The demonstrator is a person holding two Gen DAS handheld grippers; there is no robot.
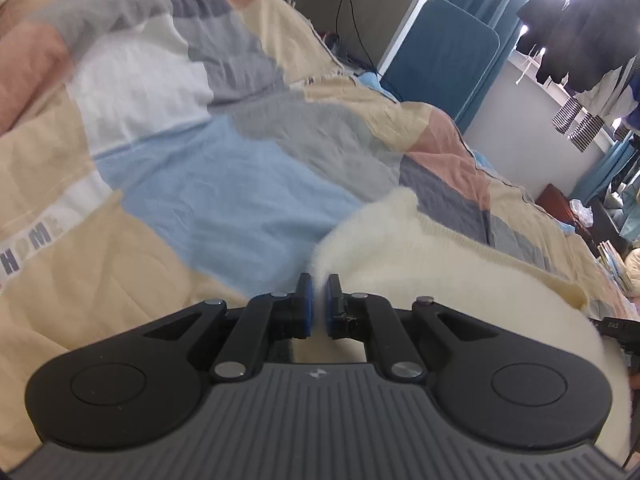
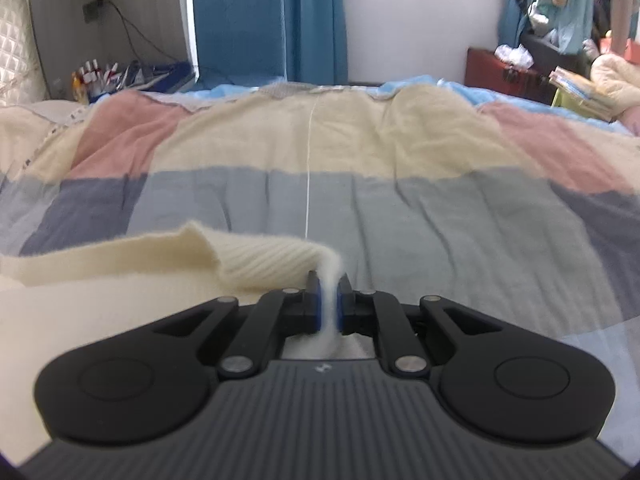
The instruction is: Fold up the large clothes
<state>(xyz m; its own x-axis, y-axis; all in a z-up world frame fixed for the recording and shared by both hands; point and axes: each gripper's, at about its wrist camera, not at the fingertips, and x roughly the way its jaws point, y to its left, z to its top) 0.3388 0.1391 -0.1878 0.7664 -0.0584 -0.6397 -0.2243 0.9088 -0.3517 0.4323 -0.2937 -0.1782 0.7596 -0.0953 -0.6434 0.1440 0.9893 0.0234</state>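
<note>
The cream sweater [image 1: 460,264] runs out of the left wrist view at its right edge, its lower part hidden behind the left tool [image 1: 319,304]. In the right wrist view it leaves at the left edge. The far patchwork quilt [image 1: 168,92] is motion-blurred.
</note>
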